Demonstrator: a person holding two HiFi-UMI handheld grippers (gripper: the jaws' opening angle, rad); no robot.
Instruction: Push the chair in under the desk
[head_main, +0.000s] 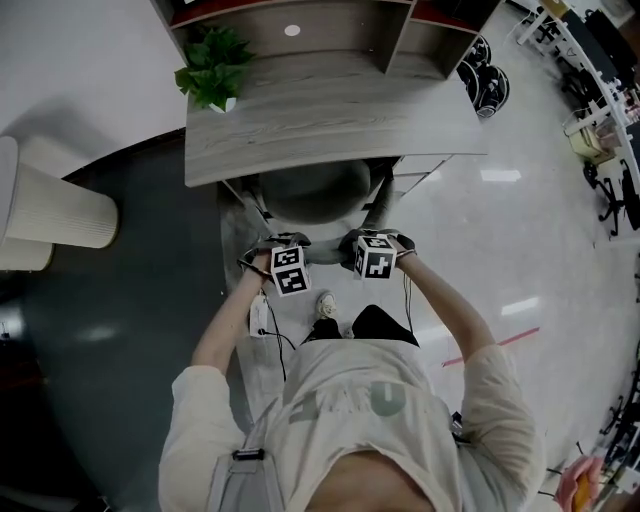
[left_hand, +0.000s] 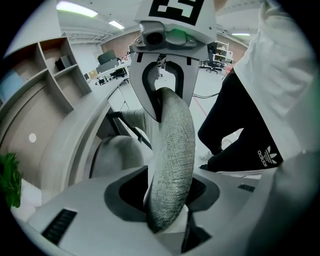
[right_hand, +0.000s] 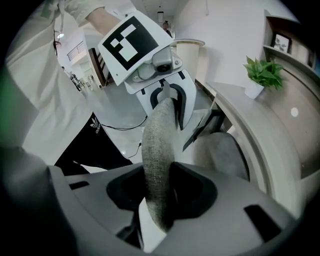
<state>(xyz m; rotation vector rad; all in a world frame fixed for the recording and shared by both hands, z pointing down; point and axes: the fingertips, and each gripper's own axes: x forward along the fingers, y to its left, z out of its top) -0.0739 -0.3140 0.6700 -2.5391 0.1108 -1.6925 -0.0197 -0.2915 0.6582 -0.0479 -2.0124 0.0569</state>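
1. Far left, a pale ribbed cylinder stands on the floor, well apart from the desk. Its inside cannot be seen.
2. At the left corner of the grey wood-grain desk, a small white pot holds a leafy green plant.
3. Behind the desktop, the shelf unit has open compartments. A small framed picture stands on an upper shelf.
4. The grey chair sits with its seat under the desk's front edge. Its fabric backrest is toward the person.
5. The left gripper points steeply down over the backrest's top edge, left of its middle. Its jaws stand wide, one on each side of the fabric, with slack showing, so they do not clamp it.
6. The right gripper, just beside the left one, straddles the same edge. Its jaws are about half apart, and the padded edge lies loosely between them rather than pinched.
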